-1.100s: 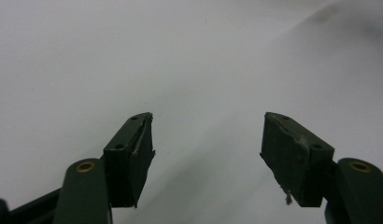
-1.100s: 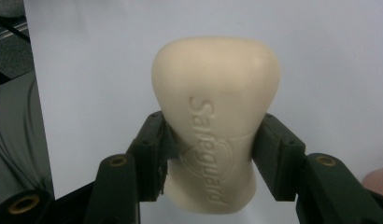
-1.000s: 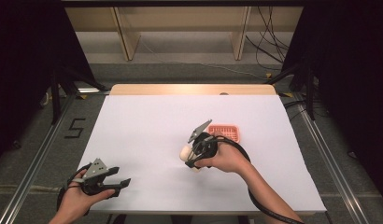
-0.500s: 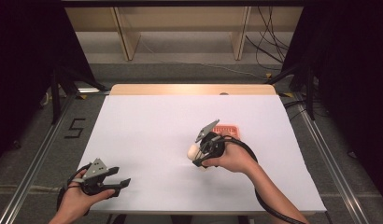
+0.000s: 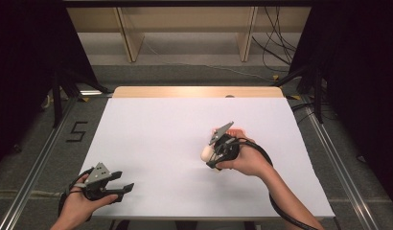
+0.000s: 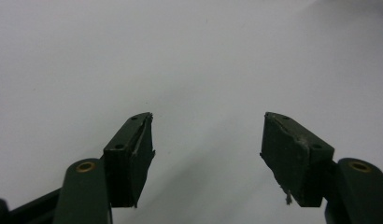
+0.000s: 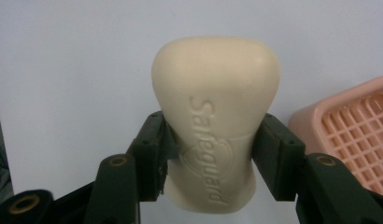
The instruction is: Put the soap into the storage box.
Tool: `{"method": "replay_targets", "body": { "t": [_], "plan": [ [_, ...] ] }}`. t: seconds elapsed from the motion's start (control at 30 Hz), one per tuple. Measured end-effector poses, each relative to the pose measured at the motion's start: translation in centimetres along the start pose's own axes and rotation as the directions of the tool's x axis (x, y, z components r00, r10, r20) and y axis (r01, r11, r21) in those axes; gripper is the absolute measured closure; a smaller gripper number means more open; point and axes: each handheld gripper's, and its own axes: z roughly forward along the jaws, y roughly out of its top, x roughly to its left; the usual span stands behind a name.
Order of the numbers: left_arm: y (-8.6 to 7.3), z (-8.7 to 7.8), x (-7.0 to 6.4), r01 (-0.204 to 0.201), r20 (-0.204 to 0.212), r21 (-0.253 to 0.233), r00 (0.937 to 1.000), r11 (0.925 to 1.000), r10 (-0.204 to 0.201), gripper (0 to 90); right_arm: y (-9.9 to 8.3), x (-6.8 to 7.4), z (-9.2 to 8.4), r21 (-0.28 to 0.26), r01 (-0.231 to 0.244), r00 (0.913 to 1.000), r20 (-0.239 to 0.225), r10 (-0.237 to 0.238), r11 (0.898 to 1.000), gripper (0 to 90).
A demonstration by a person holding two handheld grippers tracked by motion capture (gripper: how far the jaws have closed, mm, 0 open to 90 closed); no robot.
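Since a second ago, the right gripper [image 5: 210, 157] has been carrying the cream-coloured, waisted bar of soap [image 7: 216, 122] to the right across the white table [image 5: 156, 139], and it is now sitting closer to the pink plastic soap dish with a grid floor [image 7: 352, 131]. In the right gripper view its jaws are pressing on either side of the bar's narrow waist, gripping it with the embossed lettering facing the camera. The bar is being held above the table surface, just beside the dish and not in it; the part of the dish's lattice that is showing is bare. In the high view the dish [image 5: 237, 132] is peeking out behind the right gripper, mostly hidden by it. The left gripper [image 5: 119, 189] is resting near the table's front left edge, well apart from the soap, its jaws spread wide with nothing between them.
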Motion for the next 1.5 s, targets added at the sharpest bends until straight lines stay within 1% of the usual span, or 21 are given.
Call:
{"method": "replay_targets", "body": {
  "t": [0.07,0.13,0.3,0.33,0.4,0.47,0.53,0.73,0.77,0.9,0.93,0.97,1.07,1.13,1.17,1.23,1.27,1.37,1.4,1.43,1.5],
  "plan": [
    [0.0,0.0,0.0,-0.001,0.0,0.0,1.0,1.0,0.001,33.6,-0.2,0.0,-0.2,0.009,-0.019,0.9998,0.005,0.019,1.0,50.2],
    [0.0,0.0,0.0,0.0,0.0,0.0,1.0,1.0,0.0,33.6,-0.3,-0.3,-0.4,0.007,-0.001,0.9999,0.013,0.001,1.0,50.2],
    [0.0,0.0,0.0,0.001,0.0,0.002,1.0,1.0,-0.001,33.6,-0.7,-0.8,-0.9,0.016,-0.008,0.9994,0.033,0.008,1.0,50.2],
    [0.0,0.0,0.0,0.001,0.0,0.002,1.0,1.0,-0.001,33.6,-0.7,-0.9,-0.9,0.013,0.01,0.9994,0.034,-0.01,1.0,50.2],
    [0.0,0.0,0.0,0.002,0.0,0.001,1.0,1.0,-0.002,33.6,-0.9,-0.9,-1.1,0.022,-0.016,0.9989,0.045,0.015,1.0,50.2],
    [0.0,0.0,0.0,0.001,0.0,0.001,1.0,1.0,-0.001,33.6,-0.9,-1.2,-1.3,0.02,0.003,0.9989,0.046,-0.004,1.0,50.2],
    [0.0,0.0,0.0,0.002,0.0,0.001,1.0,1.0,-0.002,33.6,-1.0,-1.4,-1.4,0.02,-0.003,0.9981,0.062,0.002,1.0,50.2],
    [0.0,0.0,0.0,0.0,-0.002,-0.002,1.0,1.0,0.0,33.6,-1.2,-1.8,-1.6,0.022,0.001,0.9975,0.071,-0.003,1.0,50.2],
    [0.0,0.1,-0.1,0.02,0.0,-0.012,0.9998,0.9997,-0.02,33.6,-1.2,-1.9,-1.6,0.025,0.01,0.9977,0.067,-0.012,1.0,50.2],
    [0.0,0.1,-0.1,0.019,-0.001,-0.01,0.9998,0.9998,-0.019,33.6,-1.3,-2.1,-1.7,0.03,0.004,0.9966,0.082,-0.007,1.0,50.2],
    [0.0,0.0,0.0,0.0,-0.003,-0.001,1.0,1.0,0.0,33.6,-1.3,-2.2,-1.7,0.031,0.018,0.9965,0.081,-0.021,0.999,50.2],
    [0.0,0.0,0.0,0.001,-0.003,-0.003,1.0,1.0,-0.001,33.6,-1.3,-2.2,-1.8,0.032,0.002,0.9968,0.08,-0.005,0.999,50.2],
    [0.0,0.1,-0.1,0.02,-0.004,-0.012,0.9998,0.9997,-0.02,33.6,-1.4,-2.4,-1.9,0.037,0.009,0.996,0.088,-0.012,0.999,50.2],
    [0.0,0.0,0.2,-0.021,-0.008,-0.003,0.9997,0.9998,0.021,33.6,-1.4,-2.5,-1.9,0.036,0.015,0.9953,0.095,-0.018,0.999,50.2],
    [0.0,0.0,0.2,-0.021,-0.008,-0.003,0.9997,0.9998,0.021,33.6,-1.4,-2.6,-1.9,0.037,0.02,0.995,0.098,-0.023,0.999,50.2],
    [0.0,0.0,0.1,-0.003,-0.001,0.002,1.0,1.0,0.003,33.6,-1.4,-2.8,-1.9,0.038,0.014,0.9945,0.103,-0.018,0.999,50.2],
    [0.0,0.0,0.0,0.002,-0.002,-0.001,1.0,1.0,-0.002,33.6,-1.4,-2.9,-1.9,0.036,0.029,0.9941,0.103,-0.032,0.999,50.2],
    [0.0,0.0,0.1,-0.001,-0.002,-0.001,1.0,1.0,0.001,33.6,-1.4,-3.0,-2.1,0.043,0.014,0.9933,0.114,-0.019,0.999,50.2],
    [0.0,0.0,0.2,-0.017,-0.006,-0.002,0.9998,0.9999,0.017,33.6,-1.5,-3.1,-2.1,0.048,0.007,0.9929,0.119,-0.013,0.999,50.2],
    [0.0,0.0,0.1,-0.004,-0.002,-0.001,1.0,1.0,0.004,33.6,-1.4,-3.2,-2.1,0.048,0.027,0.9928,0.115,-0.033,0.998,50.2],
    [0.0,0.0,0.0,0.003,-0.001,-0.003,1.0,1.0,-0.003,33.6,-1.5,-3.4,-2.1,0.049,0.028,0.9921,0.121,-0.033,0.998,50.2]
  ]
}}
